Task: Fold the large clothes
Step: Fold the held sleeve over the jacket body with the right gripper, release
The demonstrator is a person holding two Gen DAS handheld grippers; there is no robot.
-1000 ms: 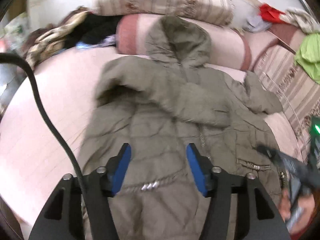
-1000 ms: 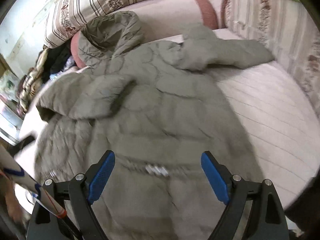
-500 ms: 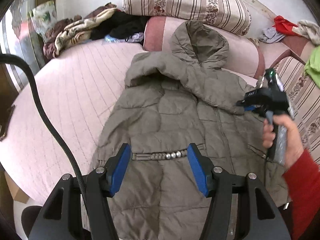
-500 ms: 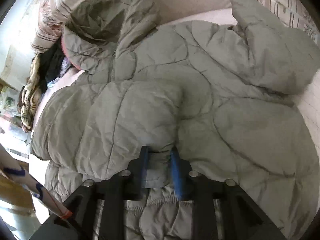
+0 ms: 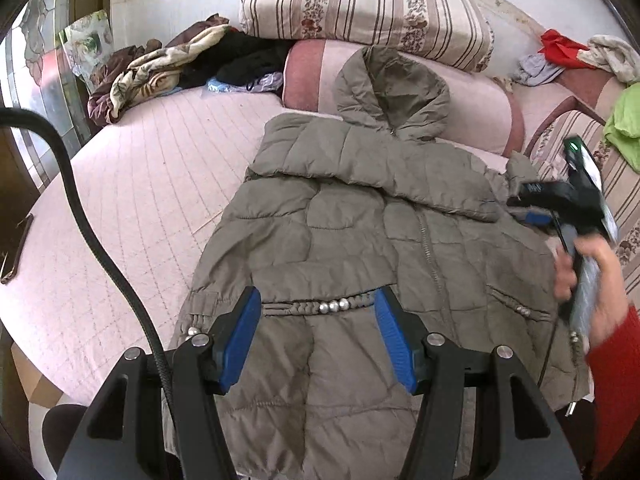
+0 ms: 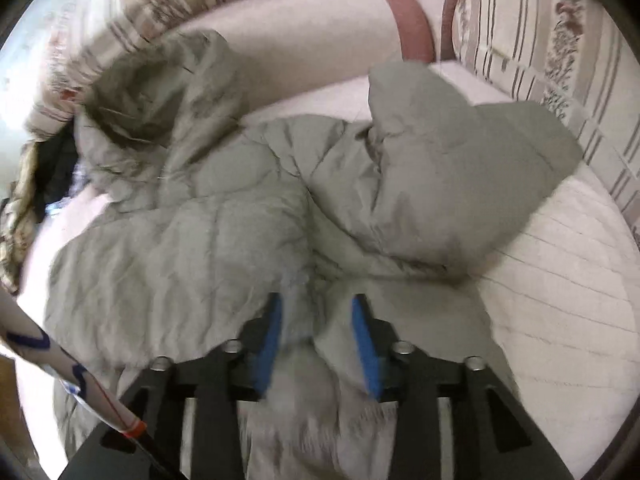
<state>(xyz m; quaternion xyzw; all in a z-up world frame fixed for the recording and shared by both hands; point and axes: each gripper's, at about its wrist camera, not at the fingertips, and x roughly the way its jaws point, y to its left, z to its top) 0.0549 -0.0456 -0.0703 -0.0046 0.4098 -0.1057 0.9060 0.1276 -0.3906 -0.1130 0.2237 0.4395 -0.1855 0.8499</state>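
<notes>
Coat flat on bed, one sleeve folded across chest. My left tongs apart, above waist. My right tongs half-closed around sleeve fabric; grip uncertain. Next: carry other sleeve inward.

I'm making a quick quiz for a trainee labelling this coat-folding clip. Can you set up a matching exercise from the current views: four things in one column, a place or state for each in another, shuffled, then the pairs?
Things:
1. left gripper
2. right gripper
3. hood
4. green cloth

Places or states:
A. rests against the pink bolster
B. jaws wide apart above the coat, holding nothing
C. lies on the striped sofa back at far right
D. jaws closed in on a bunch of coat fabric

Pairs: 1-B, 2-D, 3-A, 4-C
</notes>
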